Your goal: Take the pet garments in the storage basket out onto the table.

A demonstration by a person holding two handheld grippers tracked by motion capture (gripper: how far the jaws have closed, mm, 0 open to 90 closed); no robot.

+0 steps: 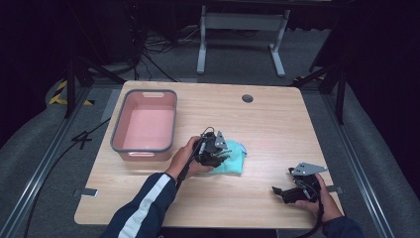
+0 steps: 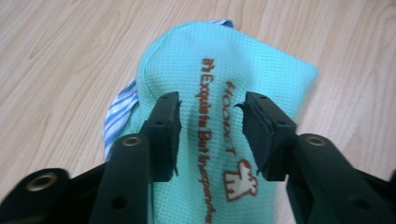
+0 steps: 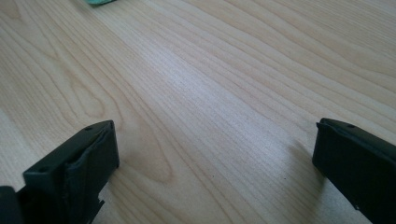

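A folded teal cloth with red lettering lies flat near the middle of the wooden table. In the left gripper view the cloth spreads under and between the two black jaws, and a blue-striped edge sticks out at its left. My left gripper stands over the cloth with its jaws apart, the pads pressing on nothing. My right gripper rests low over bare wood at the front right, jaws wide apart with nothing between them.
A pink bin with a grey rim stands at the table's left, with nothing in it that I can see. A round cable hole sits near the far edge. A corner of the teal cloth peeks in at the top of the right gripper view.
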